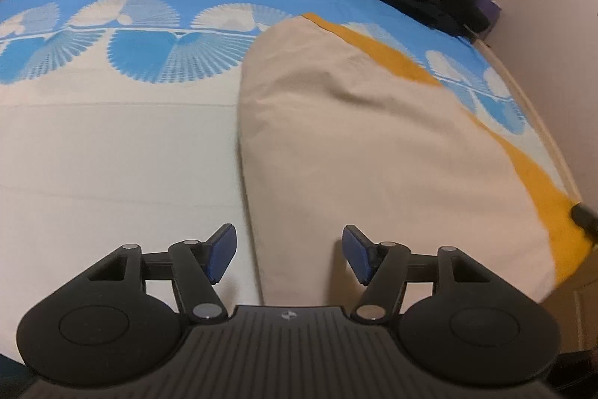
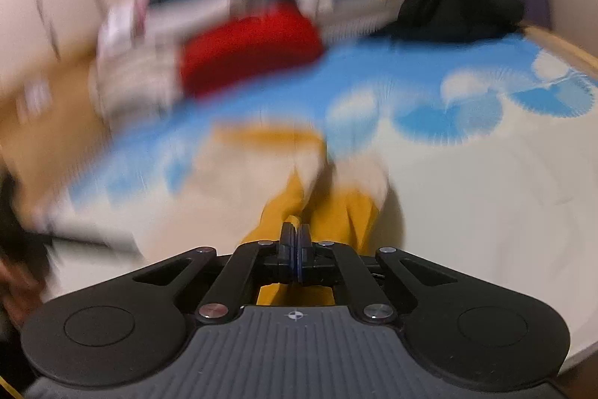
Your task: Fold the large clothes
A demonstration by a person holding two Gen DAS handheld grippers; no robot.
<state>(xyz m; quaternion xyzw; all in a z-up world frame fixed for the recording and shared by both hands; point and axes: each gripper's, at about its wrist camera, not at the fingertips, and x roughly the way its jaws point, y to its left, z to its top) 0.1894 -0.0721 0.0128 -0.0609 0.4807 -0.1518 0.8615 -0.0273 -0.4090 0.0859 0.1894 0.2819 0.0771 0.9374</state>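
While right gripper [image 2: 296, 230] pinches garment [image 2: 347, 208], left gripper [image 1: 289, 251] gapes.

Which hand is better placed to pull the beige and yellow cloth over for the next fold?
Right. The right claw is already shut on the yellow edge of the beige and yellow cloth; the left claw hangs open, holding nothing.

Beige garment [image 1: 373, 152] edged mustard-yellow; bedsheet [image 1: 112, 156] blue-and-white fan-patterned.
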